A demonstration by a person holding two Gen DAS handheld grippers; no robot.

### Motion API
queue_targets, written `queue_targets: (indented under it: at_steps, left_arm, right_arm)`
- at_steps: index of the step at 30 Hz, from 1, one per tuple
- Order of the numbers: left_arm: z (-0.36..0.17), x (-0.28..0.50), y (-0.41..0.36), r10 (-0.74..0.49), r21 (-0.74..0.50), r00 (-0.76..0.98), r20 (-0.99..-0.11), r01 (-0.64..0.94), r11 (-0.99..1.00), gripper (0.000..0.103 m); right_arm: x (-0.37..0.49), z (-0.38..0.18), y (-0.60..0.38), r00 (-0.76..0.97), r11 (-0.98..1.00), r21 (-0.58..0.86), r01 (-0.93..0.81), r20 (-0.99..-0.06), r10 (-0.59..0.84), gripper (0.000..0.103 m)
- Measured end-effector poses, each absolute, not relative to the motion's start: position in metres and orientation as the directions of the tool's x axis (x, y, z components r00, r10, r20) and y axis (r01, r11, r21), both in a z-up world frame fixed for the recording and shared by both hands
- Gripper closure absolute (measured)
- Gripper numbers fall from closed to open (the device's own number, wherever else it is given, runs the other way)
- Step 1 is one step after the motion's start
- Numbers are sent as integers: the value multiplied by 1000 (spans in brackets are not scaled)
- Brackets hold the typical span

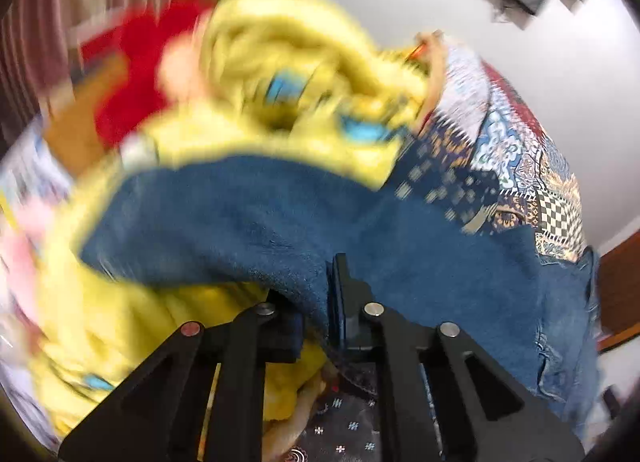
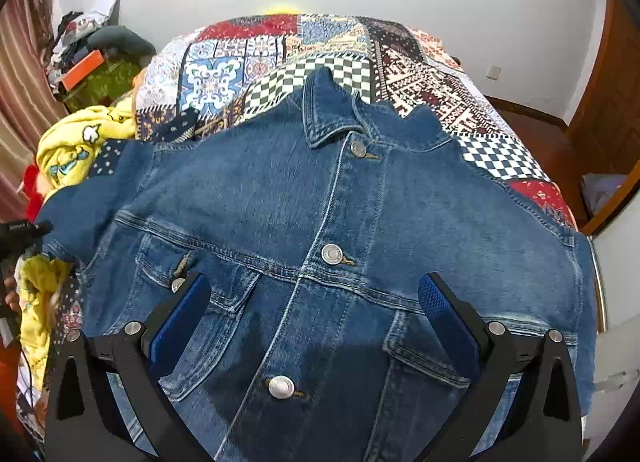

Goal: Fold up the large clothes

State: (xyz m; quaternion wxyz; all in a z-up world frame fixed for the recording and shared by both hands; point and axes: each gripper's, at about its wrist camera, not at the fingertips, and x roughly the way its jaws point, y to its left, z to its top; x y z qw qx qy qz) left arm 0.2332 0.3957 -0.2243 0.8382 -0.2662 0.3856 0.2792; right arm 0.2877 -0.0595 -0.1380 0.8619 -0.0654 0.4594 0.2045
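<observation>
A blue denim jacket (image 2: 320,222) lies front side up and buttoned on the patchwork bedspread (image 2: 256,58), collar toward the far wall. My right gripper (image 2: 314,298) is open above the jacket's chest, one finger over each chest pocket. My left gripper (image 1: 320,290) is shut on the jacket's left sleeve (image 1: 248,222), which drapes over its fingers. The left gripper's body shows at the left edge of the right wrist view (image 2: 20,232), at the sleeve's end (image 2: 72,214). The left wrist view is blurred by motion.
A yellow printed garment (image 2: 72,150) lies heaped at the bed's left side, also in the left wrist view (image 1: 288,74), with a red item (image 1: 136,74) beside it. A cluttered stand with an orange box (image 2: 82,68) is far left. A wooden door (image 2: 612,102) is on the right.
</observation>
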Motion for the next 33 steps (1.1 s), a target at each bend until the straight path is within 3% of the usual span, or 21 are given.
queue_targets:
  at_steps: [2, 5, 9, 14, 20, 25, 33]
  left_arm:
    - [-190, 242, 377, 341, -157, 579, -741, -643, 749, 92]
    - [-140, 254, 351, 358, -153, 668, -652, -579, 801, 93]
    - [-87, 280, 302, 276, -195, 774, -569, -453, 870, 93]
    - [-59, 314, 227, 159, -187, 830, -534, -300, 936, 95]
    - [-75, 358, 129, 21, -140, 810, -586, -127, 982, 97]
    - [-120, 372, 54, -77, -100, 731, -677, 13, 995, 97]
    - [-199, 373, -10, -113, -50, 568, -815, 126, 991, 97]
  right_arm:
    - [285, -132, -64, 504, 906, 74, -416, -811, 298, 0]
    - [281, -122, -73, 525, 905, 64, -420, -797, 299, 0]
    - [274, -110, -88, 555, 908, 51, -416, -776, 299, 0]
    - [269, -97, -114, 584, 913, 53, -405, -753, 303, 0]
    - [266, -94, -148, 598, 925, 47, -376, -751, 281, 0]
    - [263, -103, -174, 596, 935, 23, -354, -765, 244, 0]
    - [256, -121, -195, 571, 933, -20, -360, -796, 203, 0]
